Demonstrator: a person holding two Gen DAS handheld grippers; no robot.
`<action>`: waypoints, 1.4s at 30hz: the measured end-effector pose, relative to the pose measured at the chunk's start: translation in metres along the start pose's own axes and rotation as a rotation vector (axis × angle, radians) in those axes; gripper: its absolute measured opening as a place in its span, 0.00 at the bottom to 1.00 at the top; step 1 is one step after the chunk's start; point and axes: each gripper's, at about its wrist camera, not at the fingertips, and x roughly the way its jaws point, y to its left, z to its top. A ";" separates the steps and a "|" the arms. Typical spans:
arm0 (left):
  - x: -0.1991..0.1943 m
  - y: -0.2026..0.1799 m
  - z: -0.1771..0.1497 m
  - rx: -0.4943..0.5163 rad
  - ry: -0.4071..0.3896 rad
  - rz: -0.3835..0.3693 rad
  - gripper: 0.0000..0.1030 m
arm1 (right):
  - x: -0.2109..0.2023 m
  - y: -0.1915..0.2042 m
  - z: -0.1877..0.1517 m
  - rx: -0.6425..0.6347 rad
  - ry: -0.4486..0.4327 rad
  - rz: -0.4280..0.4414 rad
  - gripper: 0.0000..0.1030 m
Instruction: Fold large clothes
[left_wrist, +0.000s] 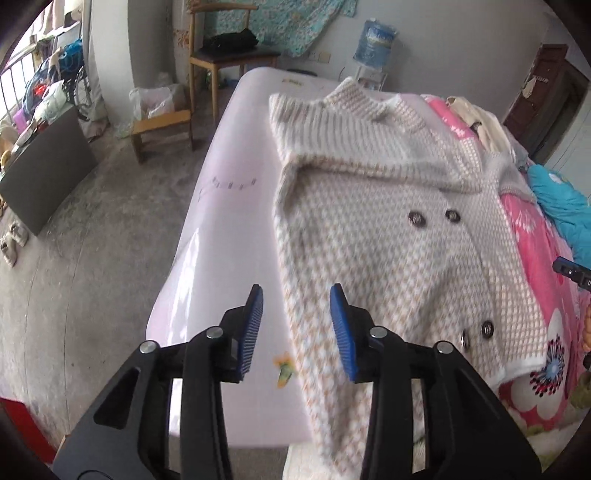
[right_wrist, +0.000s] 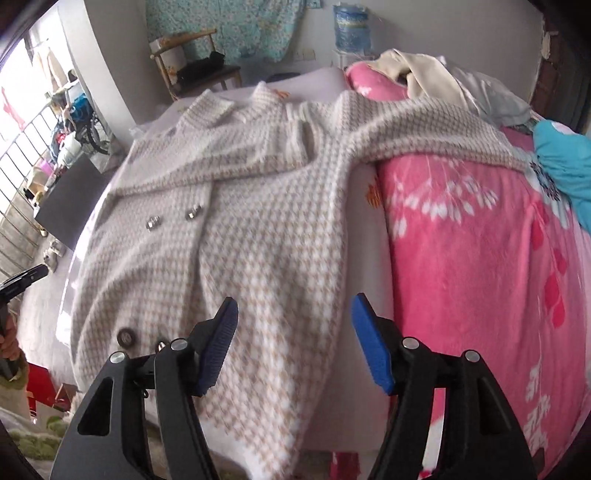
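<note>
Both claws wide open, empty | coat (right_wrist: 221, 229) hem cut off | btm blurred

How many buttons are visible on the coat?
4. Two sit side by side at chest height; two more sit near the hem. The coat lies folded over itself, so others may be hidden.

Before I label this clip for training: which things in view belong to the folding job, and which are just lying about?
Belongs to the job:
houndstooth coat
left gripper, open
right gripper, open
pale sheet under the coat

Just lying about:
pink floral blanket
blue garment
wooden chair
water bottle
</note>
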 end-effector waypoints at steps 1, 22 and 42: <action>0.009 -0.007 0.017 0.013 -0.026 -0.005 0.37 | 0.005 0.002 0.013 0.002 -0.021 0.034 0.65; 0.196 -0.052 0.151 0.034 -0.003 0.113 0.45 | 0.205 -0.018 0.192 0.085 0.071 0.105 0.37; 0.217 -0.067 0.149 0.069 0.017 0.142 0.73 | 0.118 -0.355 0.142 0.998 -0.206 -0.023 0.59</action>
